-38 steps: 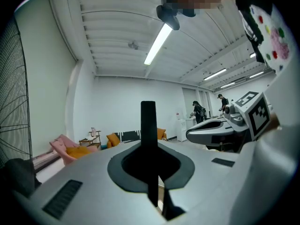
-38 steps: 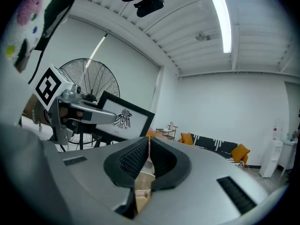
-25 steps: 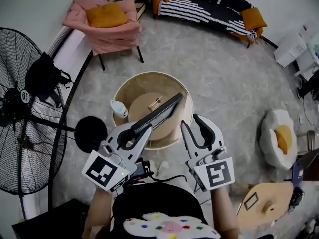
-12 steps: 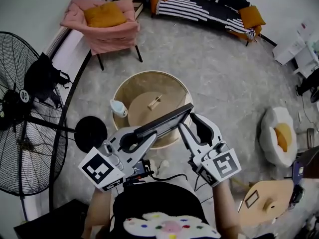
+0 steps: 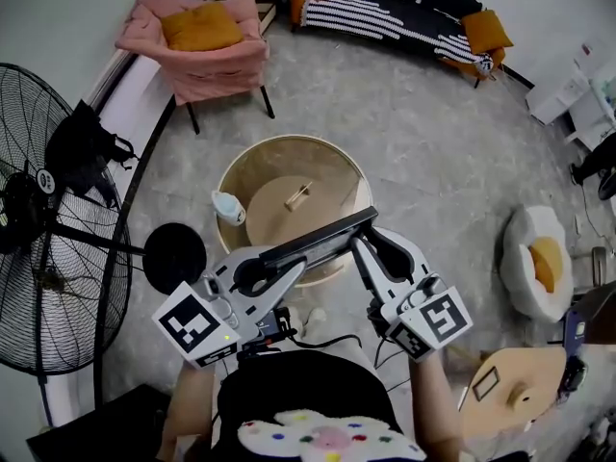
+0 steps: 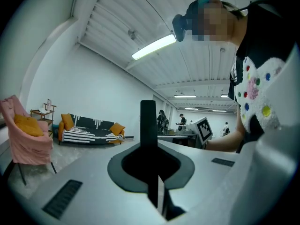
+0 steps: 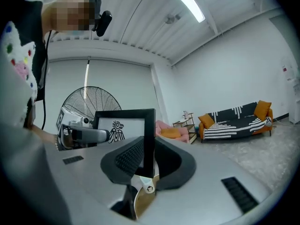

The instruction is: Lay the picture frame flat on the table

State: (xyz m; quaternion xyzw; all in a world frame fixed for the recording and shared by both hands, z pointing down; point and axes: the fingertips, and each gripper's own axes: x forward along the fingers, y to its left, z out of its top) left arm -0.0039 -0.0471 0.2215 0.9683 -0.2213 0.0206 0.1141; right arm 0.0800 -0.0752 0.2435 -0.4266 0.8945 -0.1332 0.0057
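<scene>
A black picture frame hangs in the air over the near edge of the round wooden table, lying close to level. My left gripper is shut on its left end; in the left gripper view the frame shows edge-on between the jaws of that gripper. My right gripper is at the frame's right end. Its jaws have just been closing, and the frame's side bar stands between the pads, which look pressed on it. The print in the frame faces the right gripper's camera.
A small wooden piece lies on the table and a small white object sits at its left rim. A large standing fan and its black base are at the left. A pink chair stands beyond the table.
The frame has tipped from a steep slant to nearly level and come nearer to me. The right gripper has rolled and its jaws have closed round the frame's right end.
</scene>
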